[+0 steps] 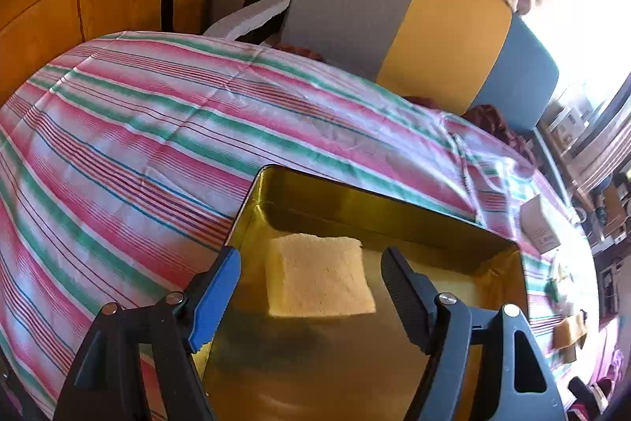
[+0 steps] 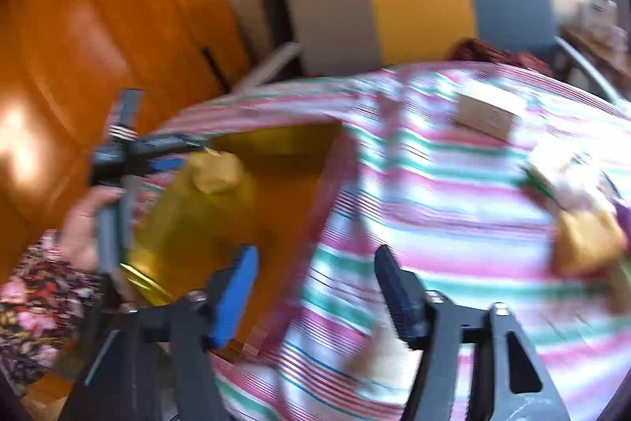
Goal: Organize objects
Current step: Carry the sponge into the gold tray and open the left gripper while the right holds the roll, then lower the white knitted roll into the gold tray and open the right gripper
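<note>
Inside gold tin (image 1: 276, 200) on striped worktop (image 1: 118, 129): one yellow sponge (image 1: 317, 273) lying flat, framed by left gripper (image 1: 311, 287) with jaws spread wide, pads clear of it, nothing held. Seemingly first item stowed. Right gripper (image 2: 315, 294) likewise spread and empty, hovering over cloth just beside tin. Left to gather, by the look of it: cardboard box (image 2: 487, 119), tan piece (image 2: 587, 241) and blurred clutter near it.
</note>
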A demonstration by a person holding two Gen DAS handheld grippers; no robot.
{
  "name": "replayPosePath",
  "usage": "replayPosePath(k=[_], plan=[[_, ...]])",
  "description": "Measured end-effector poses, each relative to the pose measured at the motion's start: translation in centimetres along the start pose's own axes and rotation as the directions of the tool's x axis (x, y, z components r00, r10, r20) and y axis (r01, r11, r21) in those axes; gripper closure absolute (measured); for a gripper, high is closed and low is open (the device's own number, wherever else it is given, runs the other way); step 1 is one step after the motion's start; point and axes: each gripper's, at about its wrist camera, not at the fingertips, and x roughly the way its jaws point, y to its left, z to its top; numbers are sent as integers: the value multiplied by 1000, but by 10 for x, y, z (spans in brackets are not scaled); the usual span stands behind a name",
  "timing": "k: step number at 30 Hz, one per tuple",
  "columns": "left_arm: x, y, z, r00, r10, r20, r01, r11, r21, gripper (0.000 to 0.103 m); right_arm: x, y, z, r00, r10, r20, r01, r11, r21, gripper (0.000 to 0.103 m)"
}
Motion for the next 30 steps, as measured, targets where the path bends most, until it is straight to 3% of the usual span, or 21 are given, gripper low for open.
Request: replayPosePath(k=[2,6,9,12,13,15,19,23,26,30], plan=[[-11,-2,-5,999,-14,30,14,1000,-1,28,3,-11,-10,997,-64,-35,64,998,-10,23],[-31,-11,-19,996,-53,72,53,999,2,28,26,-21,-28,978,-142,-153,137,990,-46,24],[-47,-12,-34,992,-78,97,80,997,-15,28,41,-23,-34,980,-80,-185,79,997,-11,28],[-62,-3,-53,988,-98,122,106,993,-56,30,53,-25,-34,977,17,-210,-4,998,63,47],[-66,-1,-57,987,-103,127,111,992,-60,30,53,-22,-36,973,57,-225,-38,995,88,58],[-74,4,-68,986,-98,136,107,993,-57,30,52,-17,-36,969,55,-240,-36,996,81,61],[-84,13,-87,989,-60,137,68,996,-55,30,28,-13,-13,987,1,-159,9,998,63,61],[-82,11,-97,994,-47,98,49,999,-23,30,21,9,26,993,48,-106,-44,998,39,61],[-84,10,-106,995,-61,80,63,998,-22,30,44,41,55,986,92,-137,-94,996,-2,61],[-88,10,-114,996,-58,69,58,998,-5,30,96,83,81,971,88,-221,-101,994,-48,61]])
